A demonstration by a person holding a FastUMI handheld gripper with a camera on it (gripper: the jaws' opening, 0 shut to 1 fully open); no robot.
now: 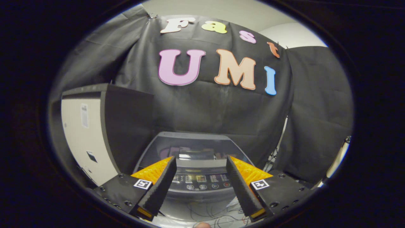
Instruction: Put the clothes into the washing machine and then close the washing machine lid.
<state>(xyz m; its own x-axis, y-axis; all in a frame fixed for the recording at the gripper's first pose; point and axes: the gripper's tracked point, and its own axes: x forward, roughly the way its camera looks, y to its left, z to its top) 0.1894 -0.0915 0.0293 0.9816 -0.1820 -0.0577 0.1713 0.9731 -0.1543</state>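
Note:
A grey top-loading washing machine [158, 148] stands just ahead of and below my gripper [201, 158], against the black cloth wall. Its dark glass lid [193, 146] lies flat on top and reflects the booth. The control panel [202, 182] with a row of round buttons faces me and shows in the gap between my fingers. The gripper is open, its fingers spread wide with nothing between them. It hovers above the machine's front edge without touching it.
A tall box [95, 133] with a pale face and dark sides stands close to the machine's left. Loose cables [208, 212] lie on the pale floor before the machine. Thin stand legs [278, 148] and a pale cylinder [338, 158] are at the right.

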